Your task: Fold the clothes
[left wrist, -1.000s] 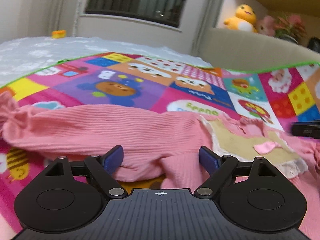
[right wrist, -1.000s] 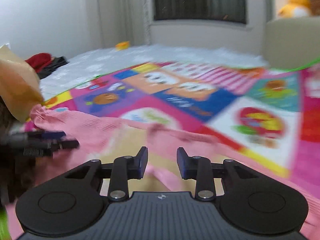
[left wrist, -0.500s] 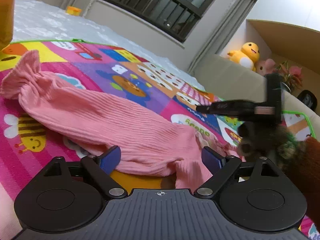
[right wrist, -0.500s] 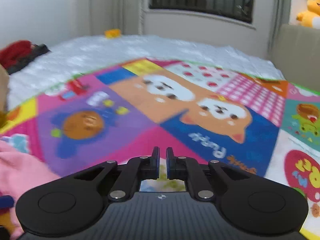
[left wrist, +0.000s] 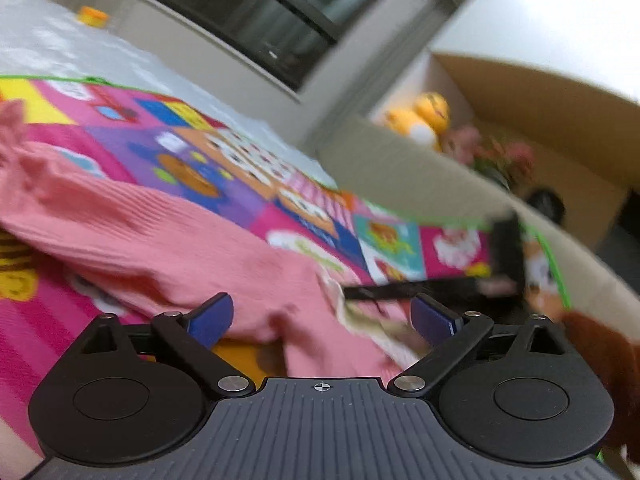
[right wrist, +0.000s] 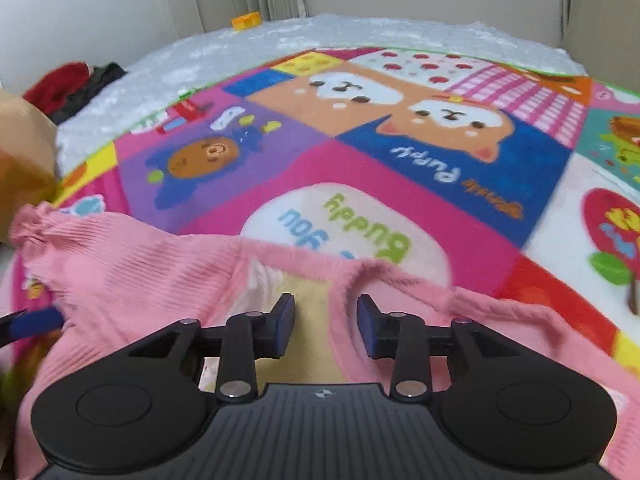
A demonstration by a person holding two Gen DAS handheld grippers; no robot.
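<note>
- The right gripper (right wrist: 325, 326) is held with jaws spread over the neckline of the pink ribbed sweater (right wrist: 132, 264), judged ready for pinching.
- The left gripper (left wrist: 322, 320) is spread wide above its shoulder.
- The sweater is laid flat on the cartoon play mat (right wrist: 360, 152).

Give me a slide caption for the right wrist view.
Open right gripper poised at the collar of a pink top spread on a cartoon mat.

The right tool (right wrist: 326, 326) is held with its jaws parted above the neckline of a pink ribbed garment (right wrist: 132, 268), which is spread on a colourful cartoon play mat (right wrist: 400, 140).
</note>
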